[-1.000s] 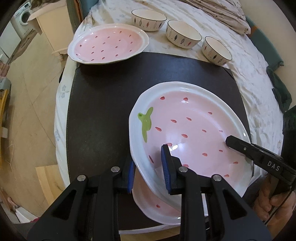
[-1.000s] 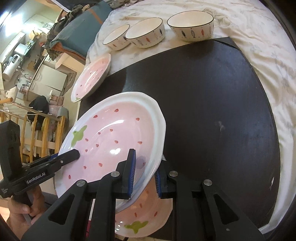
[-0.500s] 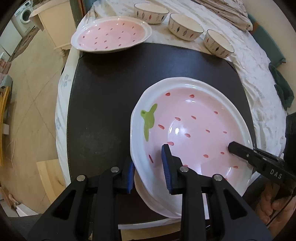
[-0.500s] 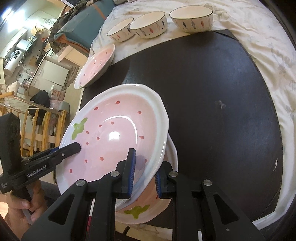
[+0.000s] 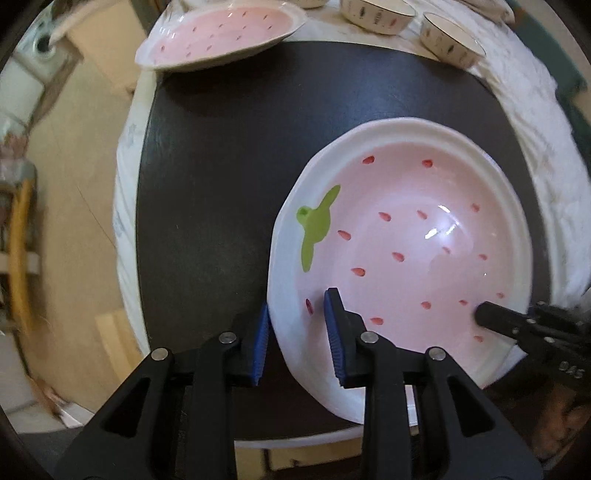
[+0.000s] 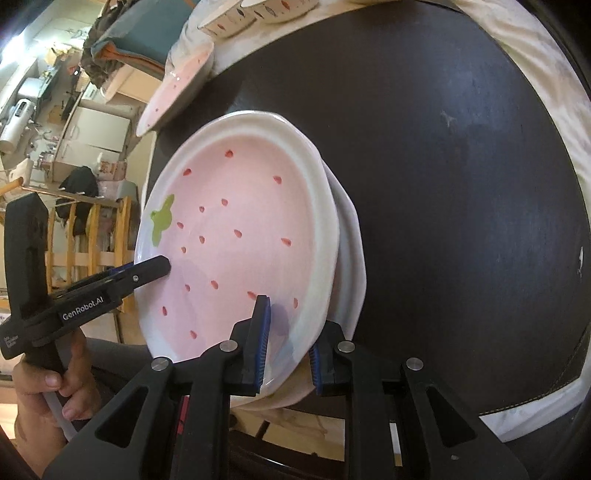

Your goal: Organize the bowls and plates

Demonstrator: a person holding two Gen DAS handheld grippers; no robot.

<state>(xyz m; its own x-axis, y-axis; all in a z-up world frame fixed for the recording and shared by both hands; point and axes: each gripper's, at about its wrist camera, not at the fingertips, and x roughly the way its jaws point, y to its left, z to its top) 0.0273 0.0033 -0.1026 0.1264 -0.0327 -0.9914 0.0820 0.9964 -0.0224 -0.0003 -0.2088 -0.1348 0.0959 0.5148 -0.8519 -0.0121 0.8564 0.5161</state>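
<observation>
On the left, the left gripper (image 5: 297, 334) straddles the near-left rim of the strawberry plate (image 5: 406, 251), and its jaws have just been easing apart: the outer pad sits right at the rim's edge, and whether it still presses cannot be told. Compared with a second ago the plate has come down and now nests on the lower plate (image 6: 351, 258), whose rim shows as a sliver along the right side; the stacking step looks almost done, with release next. The plate lies near level on the dark counter (image 5: 207, 192) at its near edge, its long axis running left to right in the left wrist view, the green stem mark pointing left toward the counter's middle. A third pink plate (image 5: 221, 37) and the bowls (image 5: 376, 14) wait at the far side. On the right, the right gripper (image 6: 286, 341) stays clamped on the plate's near-right rim.
</observation>
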